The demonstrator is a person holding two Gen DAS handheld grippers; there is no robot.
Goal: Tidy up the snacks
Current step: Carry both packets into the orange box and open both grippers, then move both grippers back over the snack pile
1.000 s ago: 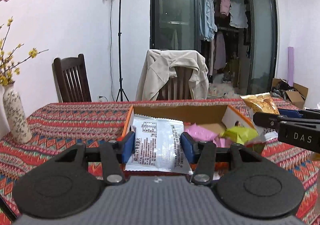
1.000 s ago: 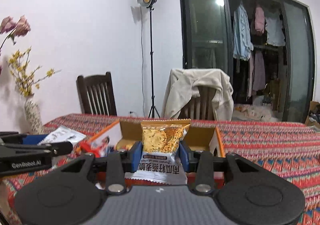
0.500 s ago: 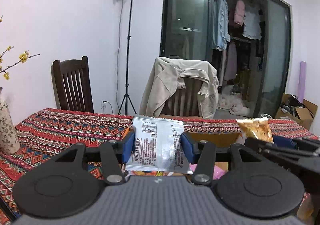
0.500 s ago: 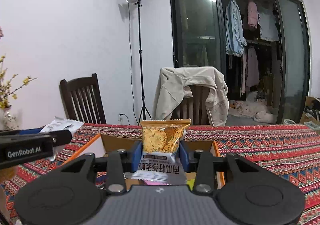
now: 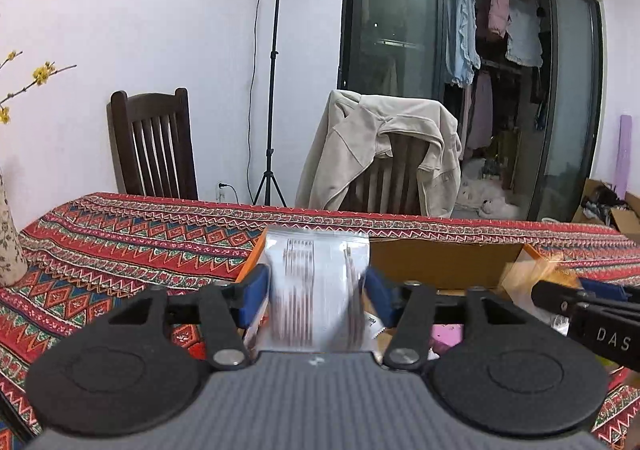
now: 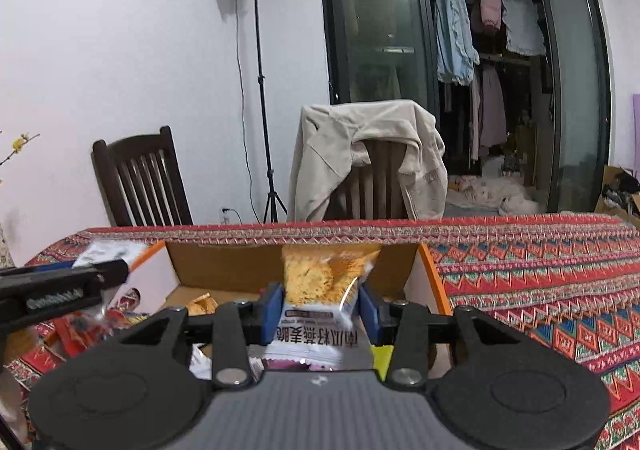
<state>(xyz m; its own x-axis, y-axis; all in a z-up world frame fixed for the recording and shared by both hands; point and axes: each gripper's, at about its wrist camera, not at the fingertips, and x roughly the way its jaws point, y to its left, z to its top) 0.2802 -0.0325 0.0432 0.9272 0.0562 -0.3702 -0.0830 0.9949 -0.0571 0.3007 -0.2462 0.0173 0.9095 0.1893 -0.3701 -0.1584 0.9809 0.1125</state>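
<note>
A cardboard box [image 5: 440, 262] with orange edges lies open on the patterned tablecloth, with a pink packet [image 5: 448, 334] and other snacks inside. My left gripper [image 5: 316, 290] hovers over its left end. Its jaws are opening, and the silver printed packet [image 5: 316, 282] between them is streaked with blur and slipping down, no longer pinched. My right gripper [image 6: 322, 306] hangs over the box [image 6: 224, 266]. Its jaws are starting to open, but the blue pads still touch the yellow snack packet [image 6: 316, 278]. Each view shows the other gripper at its edge.
Red wrappers [image 6: 80, 330] lie on the cloth left of the box. A vase [image 5: 8, 242] stands at the far left. Behind the table are a dark chair [image 5: 152, 146], a chair draped with a beige jacket [image 5: 380, 154] and a light stand [image 5: 274, 90].
Both grippers have moved forward over the box and dropped a little. The left jaws have spread and the silver packet now blurs downward. The right jaws have widened slightly.
</note>
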